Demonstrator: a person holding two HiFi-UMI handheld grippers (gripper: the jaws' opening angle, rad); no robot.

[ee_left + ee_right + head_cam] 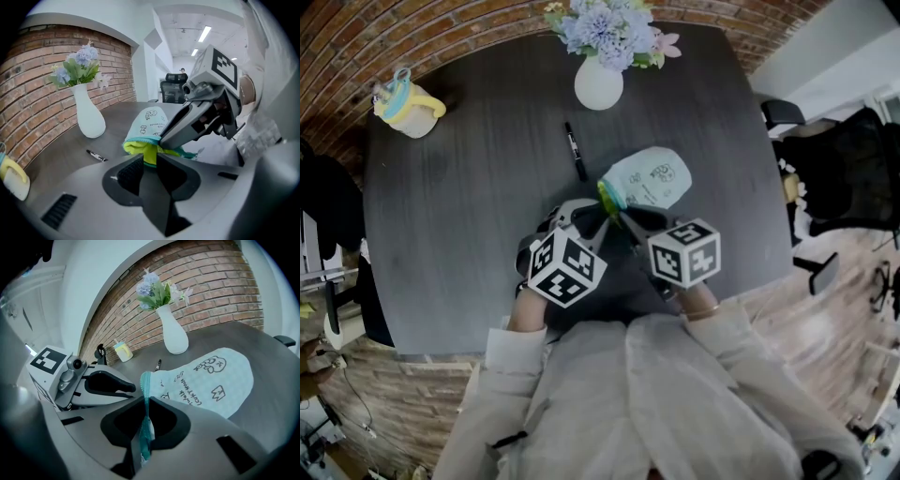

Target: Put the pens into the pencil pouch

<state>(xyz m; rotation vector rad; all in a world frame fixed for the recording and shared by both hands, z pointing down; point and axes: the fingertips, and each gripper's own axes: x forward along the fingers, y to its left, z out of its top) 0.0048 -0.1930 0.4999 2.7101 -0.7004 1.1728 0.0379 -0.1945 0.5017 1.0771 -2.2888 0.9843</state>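
Pinching the floppy pencil pouch (652, 178) by its mouth: left gripper (149, 161) clamps its lining (150, 151), right gripper (146, 417) its zipper edge (145, 383)

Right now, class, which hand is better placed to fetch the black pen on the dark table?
Probably left. The black pen lies nearer the left gripper, left of the pale green fabric pouch; the right gripper would cross the pouch's mouth. Both are shut on its rim, so left must release first.

Vase (598, 82) at far edge of table (469, 216), pen (575, 150) before it, pouch (652, 178) right of pen, cup (405, 103) far left
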